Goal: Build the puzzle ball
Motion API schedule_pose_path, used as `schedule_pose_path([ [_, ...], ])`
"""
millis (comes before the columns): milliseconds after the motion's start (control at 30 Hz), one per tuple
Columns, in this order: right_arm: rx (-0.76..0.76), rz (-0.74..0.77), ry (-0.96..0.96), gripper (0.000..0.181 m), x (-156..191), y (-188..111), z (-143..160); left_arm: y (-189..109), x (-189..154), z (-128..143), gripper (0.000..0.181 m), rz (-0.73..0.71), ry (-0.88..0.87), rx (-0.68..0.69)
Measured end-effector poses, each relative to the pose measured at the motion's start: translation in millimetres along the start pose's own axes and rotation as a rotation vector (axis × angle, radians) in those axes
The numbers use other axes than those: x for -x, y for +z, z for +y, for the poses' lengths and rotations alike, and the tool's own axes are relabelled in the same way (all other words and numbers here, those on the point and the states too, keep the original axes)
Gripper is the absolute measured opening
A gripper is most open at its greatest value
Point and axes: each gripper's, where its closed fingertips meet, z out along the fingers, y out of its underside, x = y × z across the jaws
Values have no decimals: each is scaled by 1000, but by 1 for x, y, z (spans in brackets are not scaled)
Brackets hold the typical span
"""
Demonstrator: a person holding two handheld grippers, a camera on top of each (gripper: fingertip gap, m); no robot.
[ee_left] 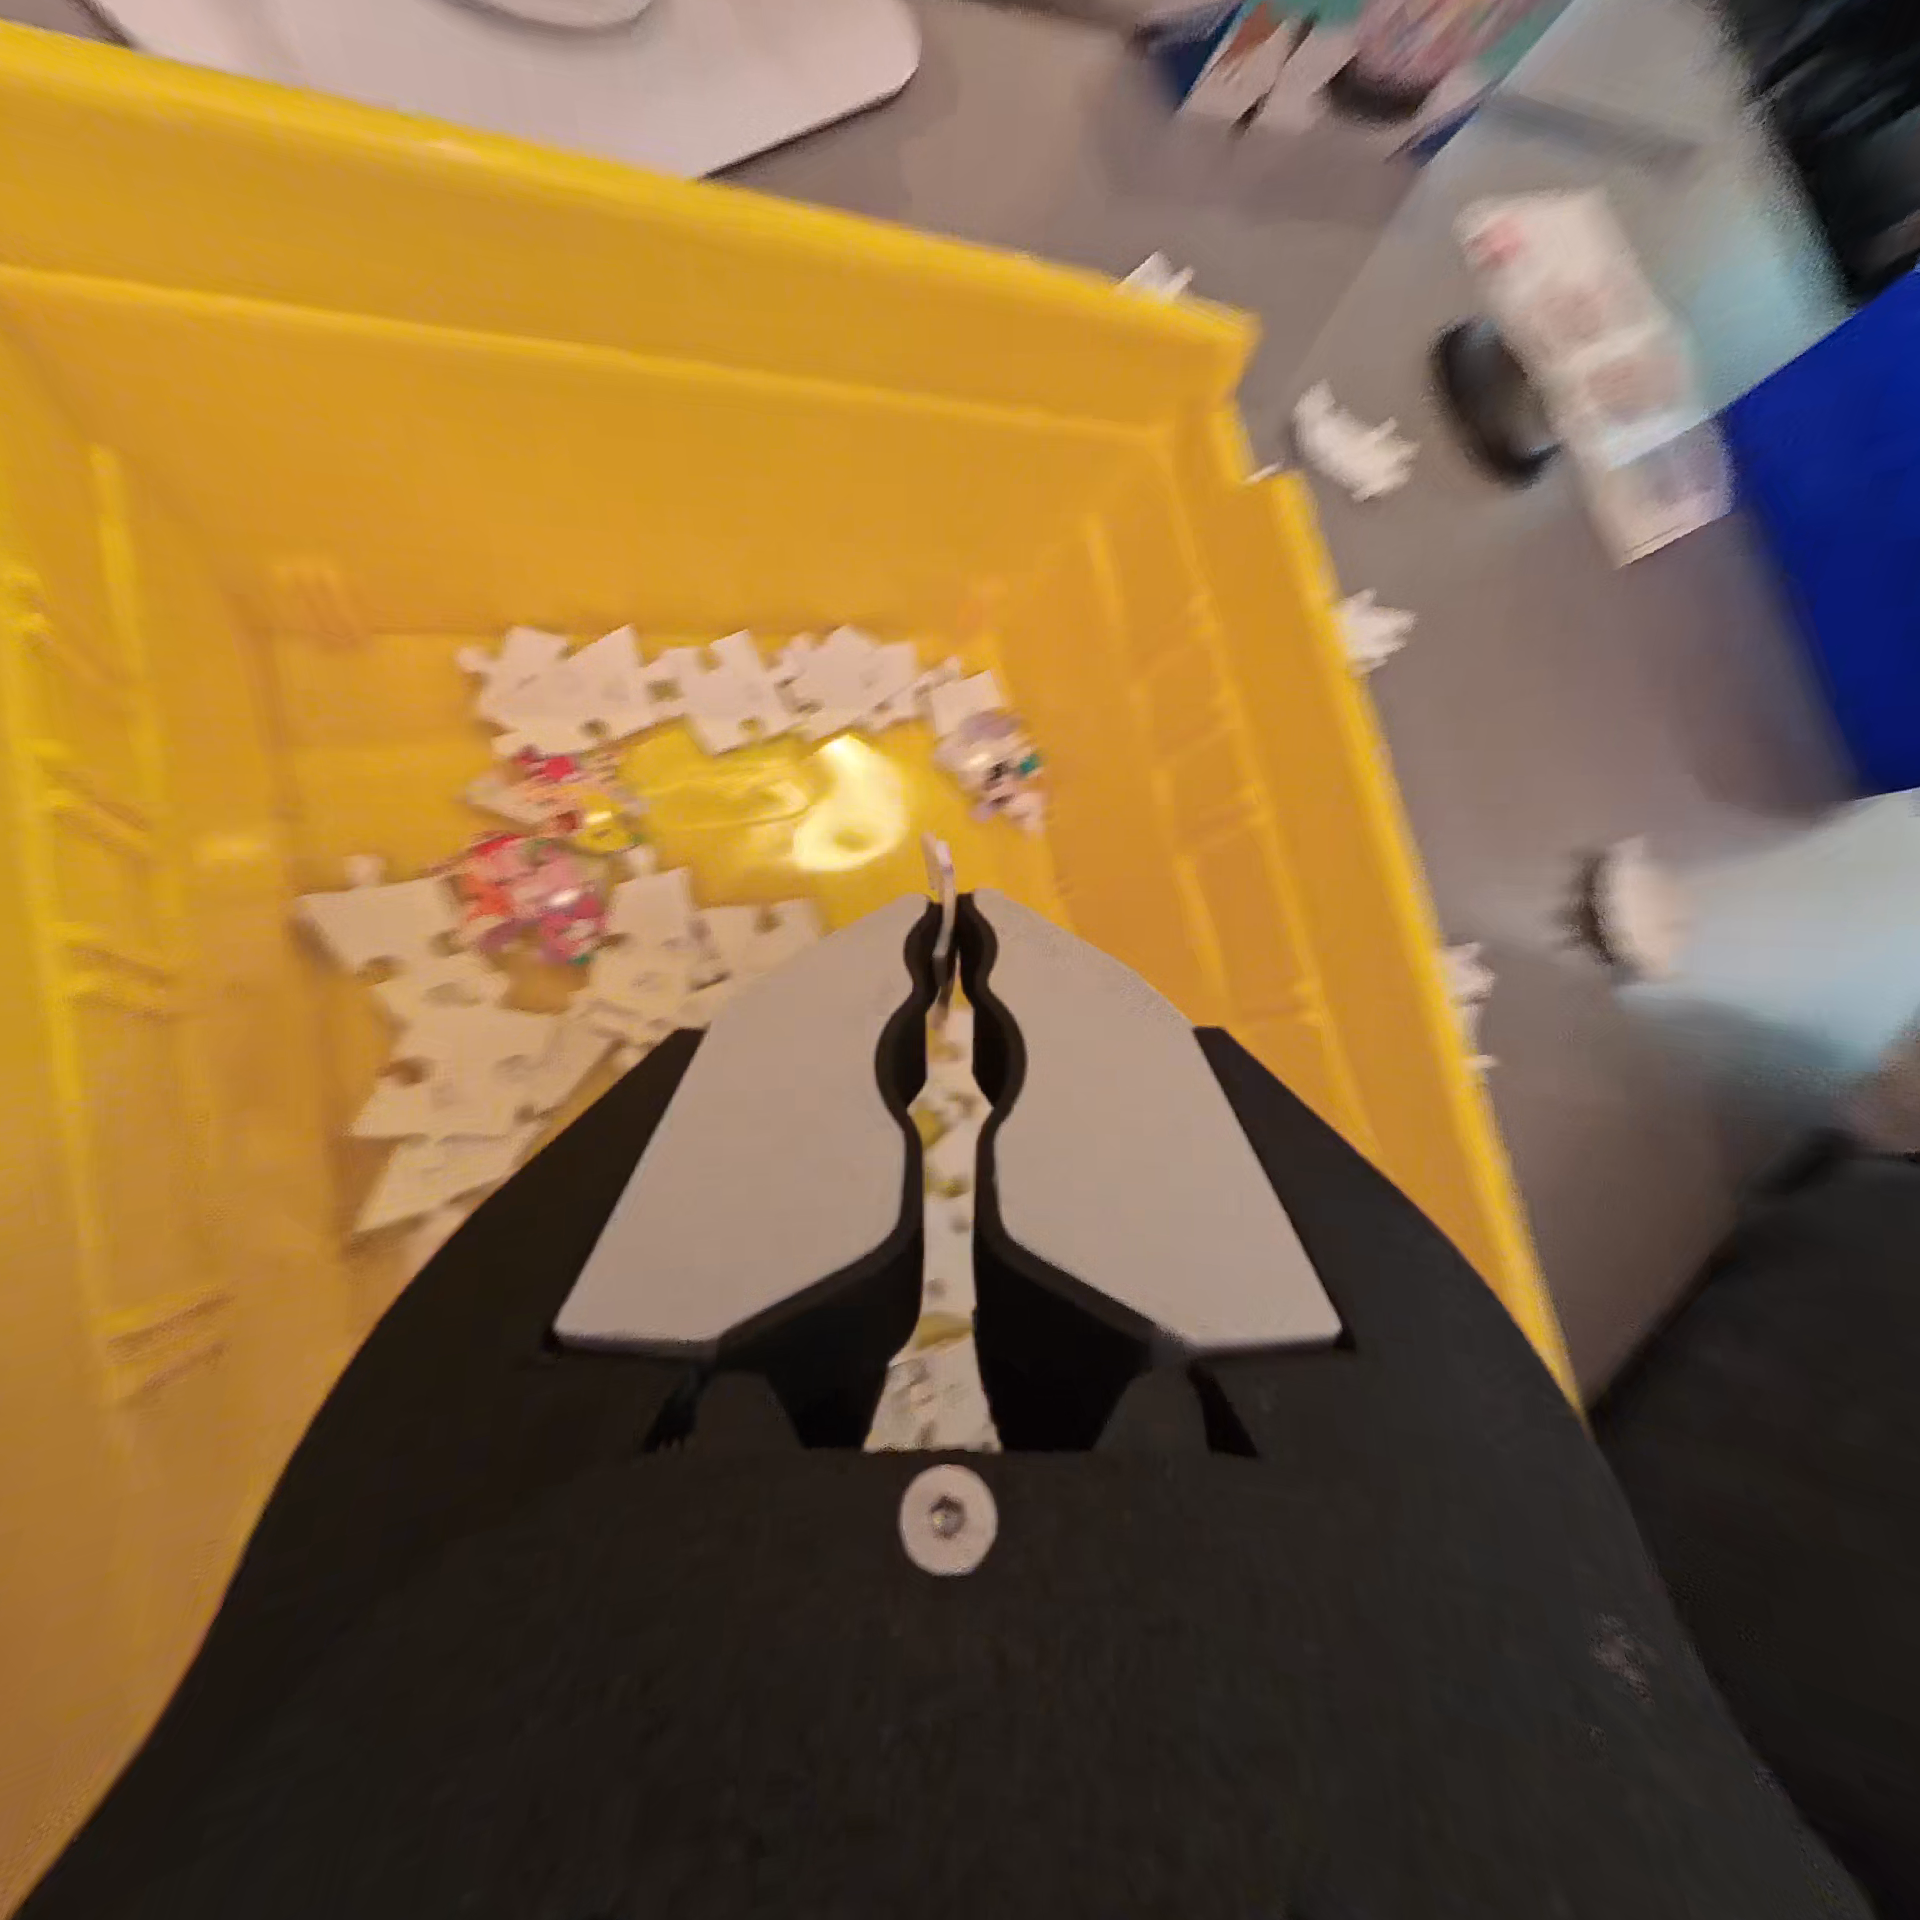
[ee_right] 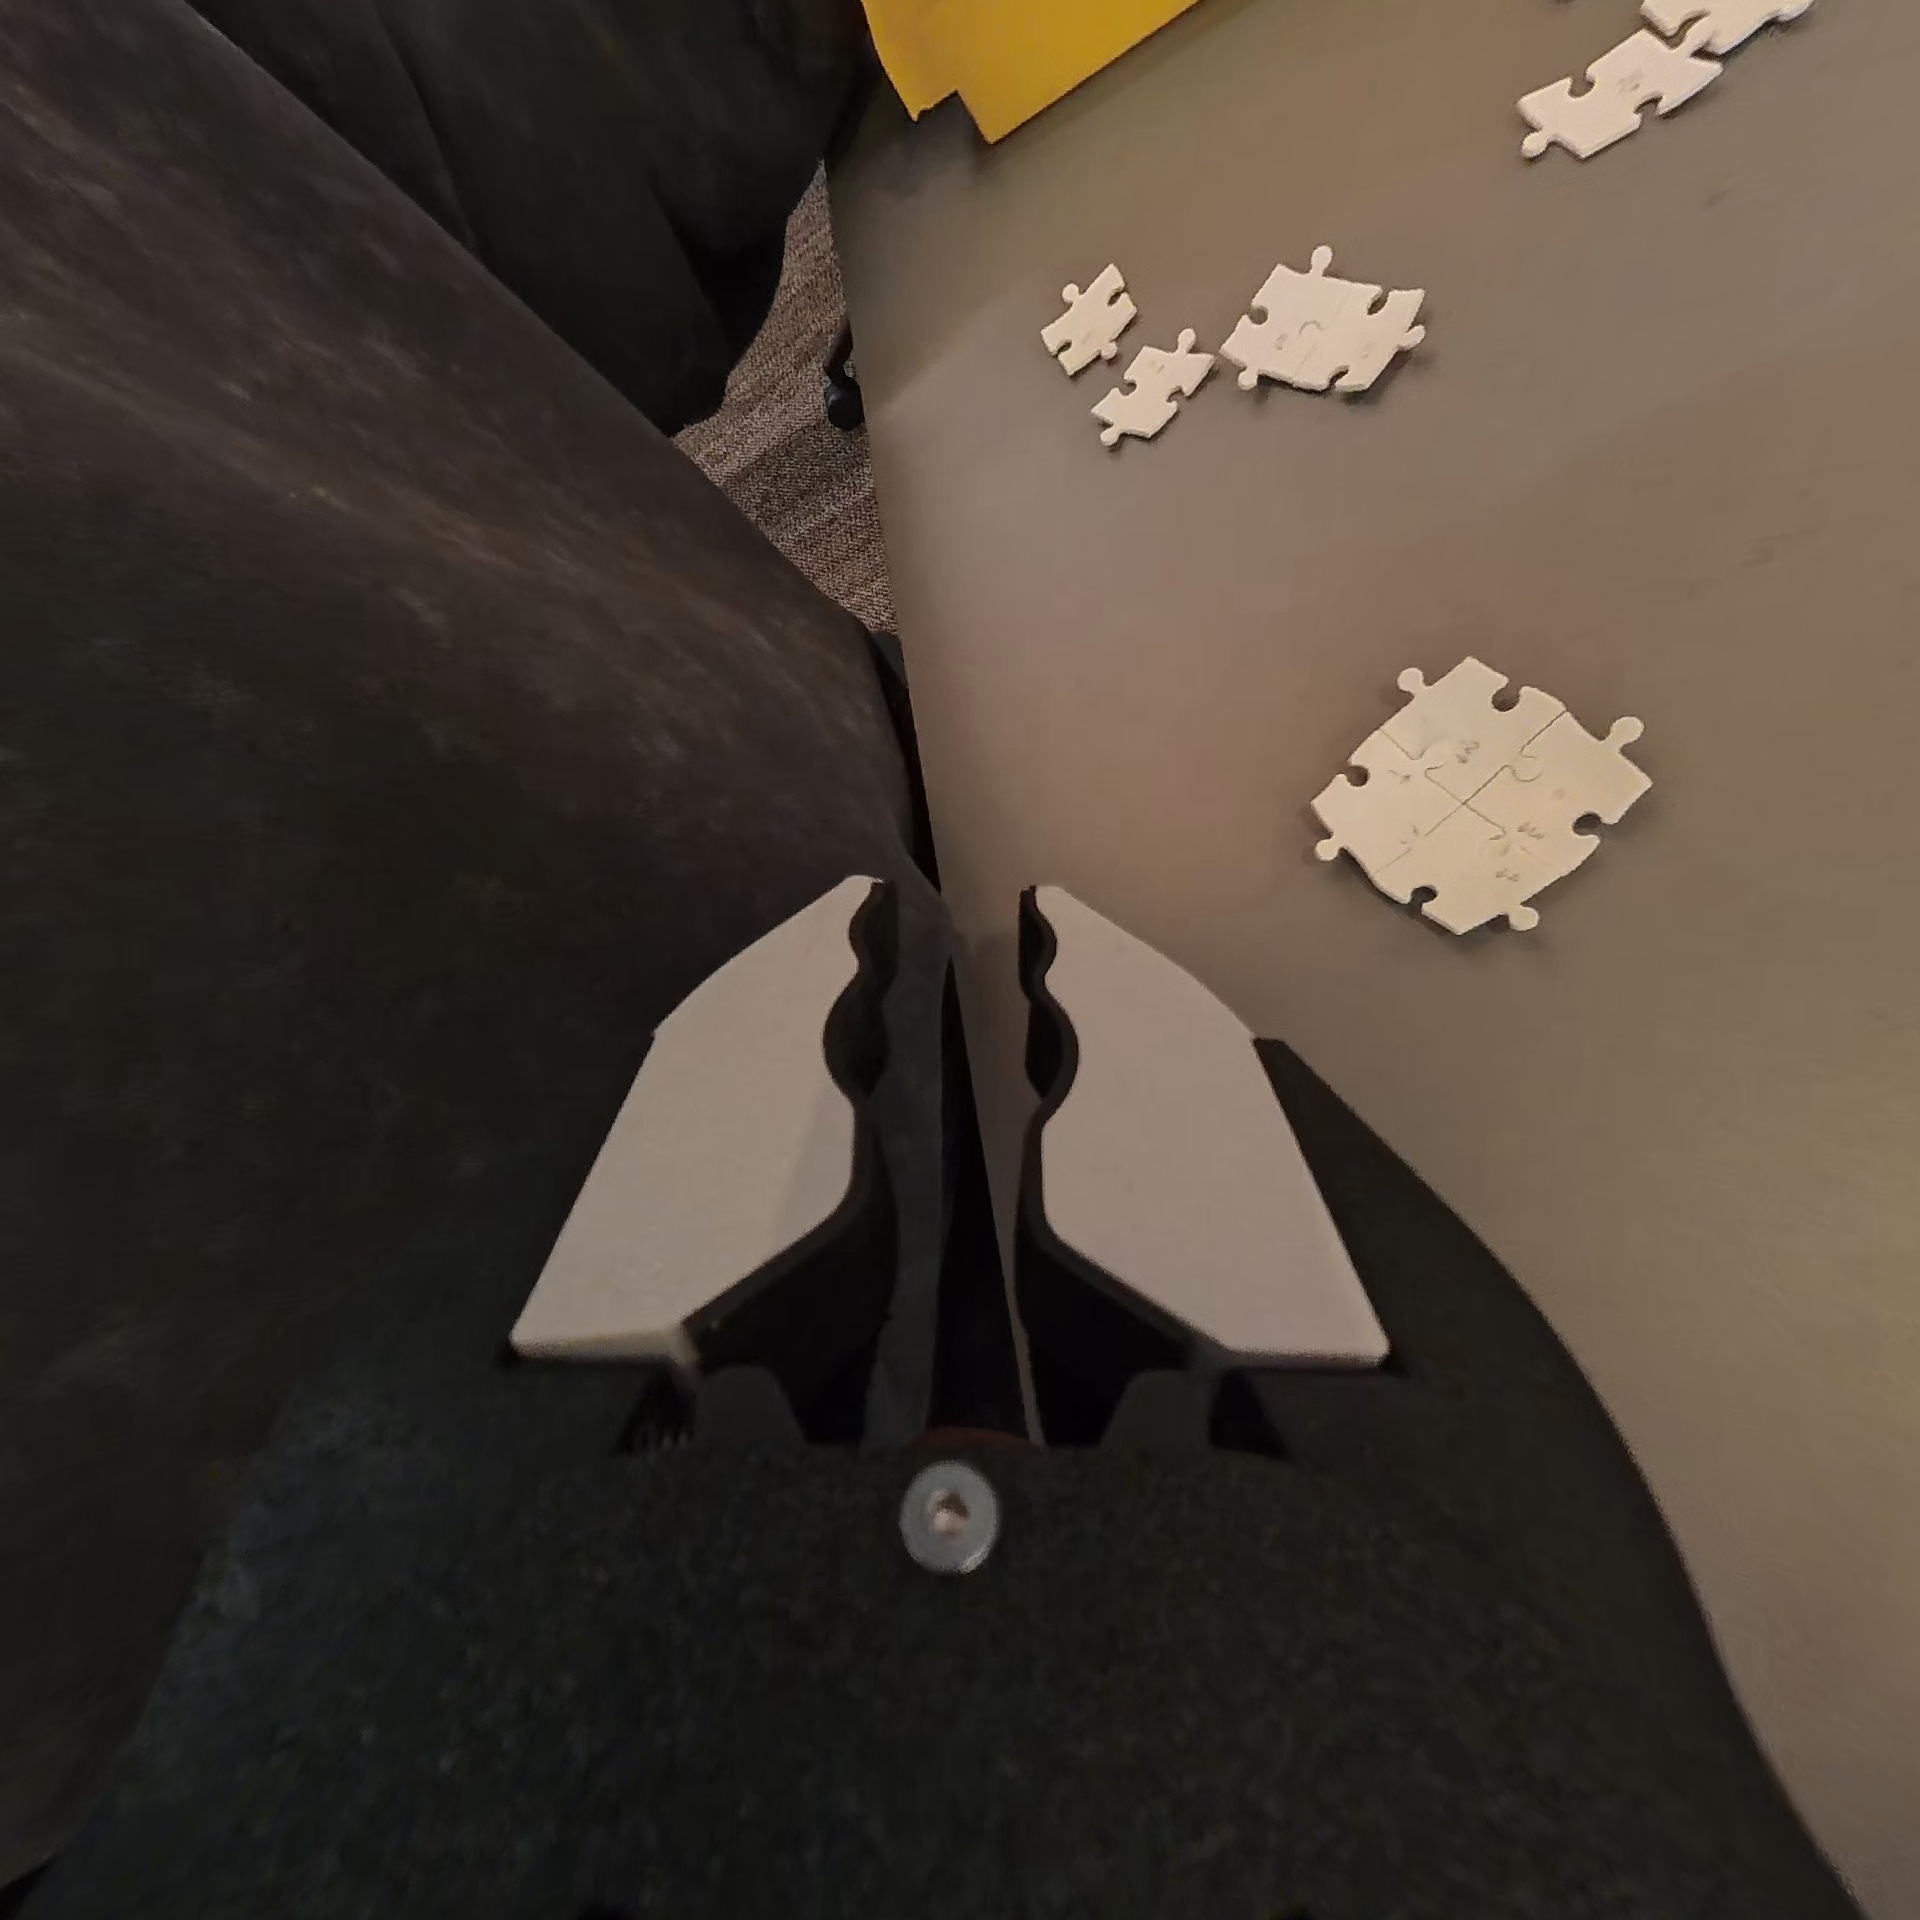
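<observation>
My left gripper (ee_left: 948, 909) is shut on a thin white puzzle piece (ee_left: 940, 883), held edge-on above the inside of a yellow bin (ee_left: 623, 436). Many loose puzzle pieces (ee_left: 686, 681) lie on the bin floor, some white side up, some coloured (ee_left: 530, 894). The left wrist view is motion-blurred. My right gripper (ee_right: 954, 899) is open and empty, low at the near edge of the grey table (ee_right: 1143, 675). A joined block of white pieces (ee_right: 1481, 795) lies right of it. A joined pair (ee_right: 1325, 327) and two single pieces (ee_right: 1089, 317) lie farther off.
A person's dark-clothed leg (ee_right: 364, 623) fills the left of the right wrist view. A corner of the yellow bin (ee_right: 997, 52) shows at the top. More white pieces (ee_right: 1621, 88) lie at top right. In the left wrist view, blurred boxes (ee_left: 1579, 353) and a blue object (ee_left: 1829, 540) stand right of the bin. The tips of one gripper are about 45 cm away from the tips of the other.
</observation>
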Motion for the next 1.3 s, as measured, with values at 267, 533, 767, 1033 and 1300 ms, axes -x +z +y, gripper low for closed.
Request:
schedule_pose_path([
  [267,-52,72,-45,19,-8,-4,-18,-53,-71,-43,2,594,-253,-326],
  [533,-593,-130,-43,18,7,-1,-153,-74,-242,-28,2,748,158,-400],
  [767,-674,-286,-219,17,56,8,-170,-56,-326,0,2,877,368,-469],
  [1033,-692,-201,-279,12,57,7,-162,-51,-359,8,2,1029,320,-444],
  [1300,-580,304,-676,2,29,-12,-129,-25,-342,21,40,733,355,-387],
])
